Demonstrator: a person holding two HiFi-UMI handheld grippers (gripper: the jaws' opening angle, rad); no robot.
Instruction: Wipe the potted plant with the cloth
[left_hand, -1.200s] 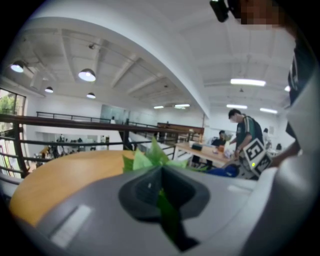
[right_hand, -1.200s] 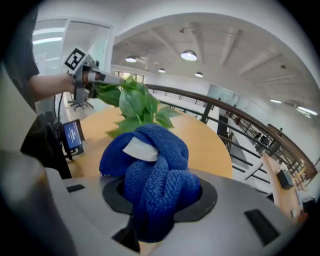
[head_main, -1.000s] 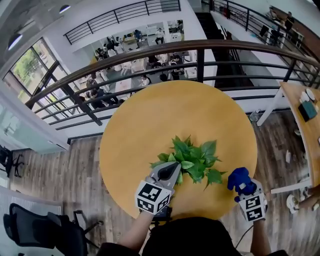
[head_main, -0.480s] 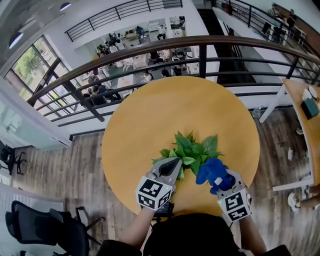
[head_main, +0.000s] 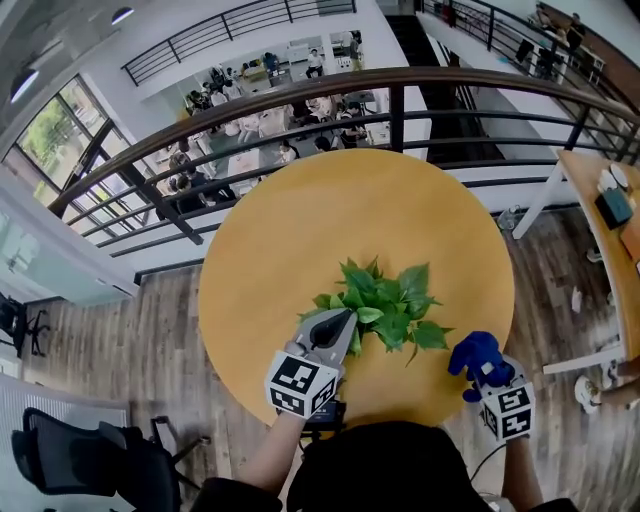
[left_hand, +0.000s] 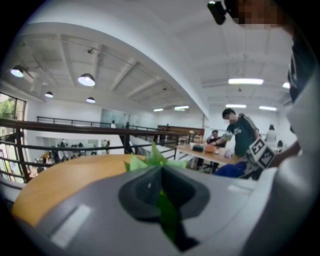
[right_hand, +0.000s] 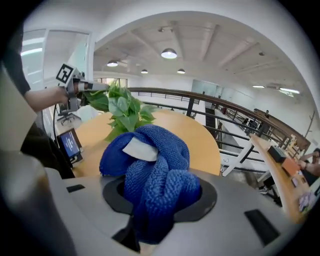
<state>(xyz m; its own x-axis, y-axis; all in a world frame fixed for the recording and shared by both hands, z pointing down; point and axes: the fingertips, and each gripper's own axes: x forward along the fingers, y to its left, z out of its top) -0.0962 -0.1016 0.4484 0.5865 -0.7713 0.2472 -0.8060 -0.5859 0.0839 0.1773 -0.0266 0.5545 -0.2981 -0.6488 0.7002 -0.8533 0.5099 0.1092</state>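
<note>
A leafy green potted plant (head_main: 385, 300) stands near the front of the round yellow table (head_main: 300, 230); its pot is hidden under the leaves. My left gripper (head_main: 342, 320) is shut on a leaf at the plant's left side, and the left gripper view shows the green leaf (left_hand: 167, 215) pinched between the closed jaws. My right gripper (head_main: 474, 366) hovers off the table's front right edge, apart from the plant, shut on a bunched blue cloth (head_main: 476, 354). In the right gripper view the cloth (right_hand: 150, 170) fills the jaws, with the plant (right_hand: 120, 107) and left gripper (right_hand: 95, 87) beyond.
A dark railing (head_main: 400, 100) curves behind the table, above a lower floor. A small screen device (right_hand: 70, 145) sits at the table's near edge. Another table (head_main: 610, 220) with items stands right, and a black office chair (head_main: 80, 460) lower left. People (left_hand: 240, 132) stand by a far desk.
The right gripper swung the cloth in against the plant's right leaves, then back out to the right. The left gripper kept its hold on the leaf.
</note>
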